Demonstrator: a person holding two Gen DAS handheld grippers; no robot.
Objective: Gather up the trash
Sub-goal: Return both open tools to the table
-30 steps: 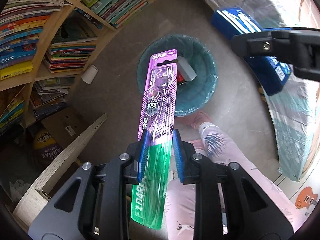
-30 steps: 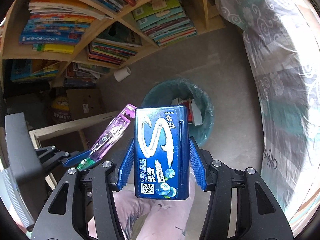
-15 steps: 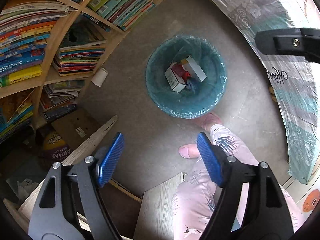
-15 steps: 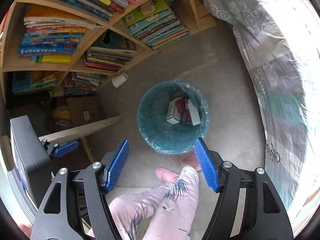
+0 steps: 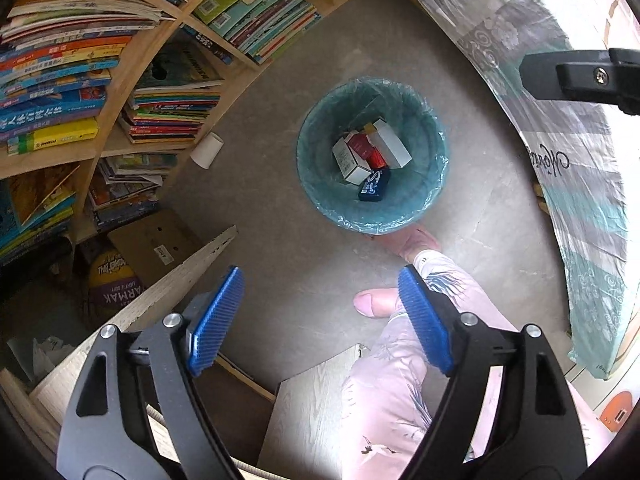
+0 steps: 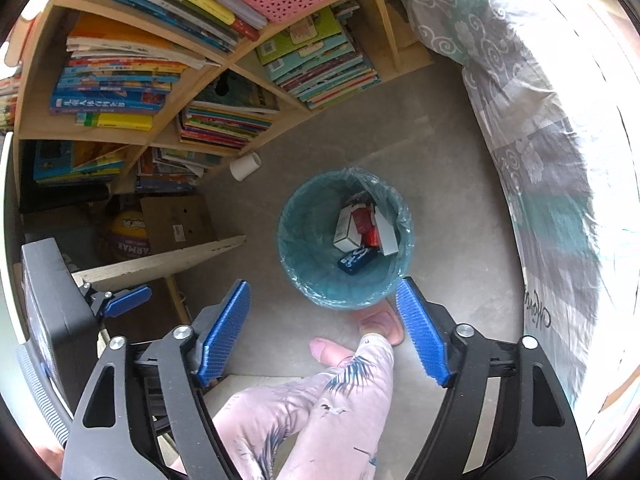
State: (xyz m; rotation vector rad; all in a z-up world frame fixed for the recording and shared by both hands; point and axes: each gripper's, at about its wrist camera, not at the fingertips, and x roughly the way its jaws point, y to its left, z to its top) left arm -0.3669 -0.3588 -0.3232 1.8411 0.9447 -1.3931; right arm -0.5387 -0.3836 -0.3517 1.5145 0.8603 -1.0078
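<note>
Below both wrists, the left gripper and right gripper have just been opening, with nothing between their blue pads. A person's pink patterned trouser leg is filling the near floor. Beyond it, the round teal-lined waste bin is holding the dark blue flat box beside half-hidden white cartons. A white paper cup is lying near the wooden bookshelf.
</note>
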